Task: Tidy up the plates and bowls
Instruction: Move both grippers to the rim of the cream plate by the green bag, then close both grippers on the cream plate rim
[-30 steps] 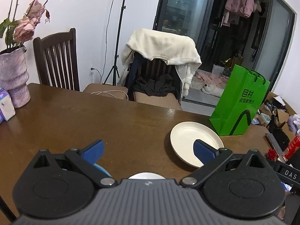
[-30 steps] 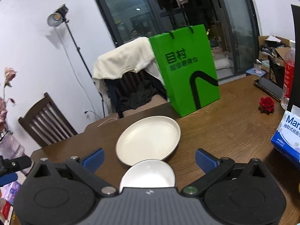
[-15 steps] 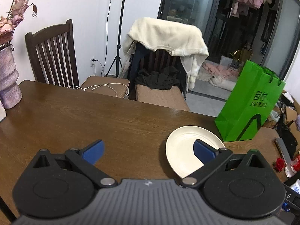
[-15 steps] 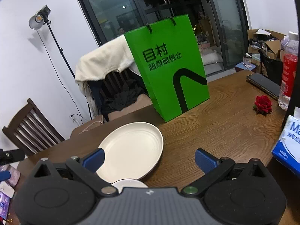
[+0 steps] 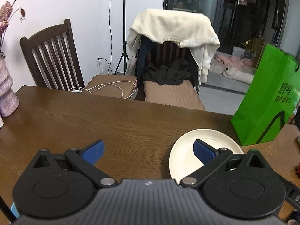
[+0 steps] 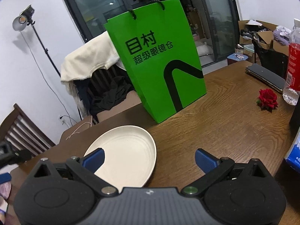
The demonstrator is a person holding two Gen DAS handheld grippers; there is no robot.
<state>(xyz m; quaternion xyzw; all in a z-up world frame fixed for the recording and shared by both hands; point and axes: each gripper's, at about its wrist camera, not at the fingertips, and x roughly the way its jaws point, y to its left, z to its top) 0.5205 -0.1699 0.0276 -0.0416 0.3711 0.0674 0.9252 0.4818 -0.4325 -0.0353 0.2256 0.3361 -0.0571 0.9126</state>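
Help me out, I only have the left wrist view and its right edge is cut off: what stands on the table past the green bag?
Observer: A red rose lies on the wood to the right of the green bag.
Operator: Anything behind the rose?
Observer: A dark phone lies flat near the far edge, beside a clear bottle with a red label.
Operator: Are the right tongs holding anything?
Observer: No. The right tongs are open and empty, with the cream plate under their left finger.
Operator: What is at the near right?
Observer: A corner of a blue and white box, cut off by the frame.
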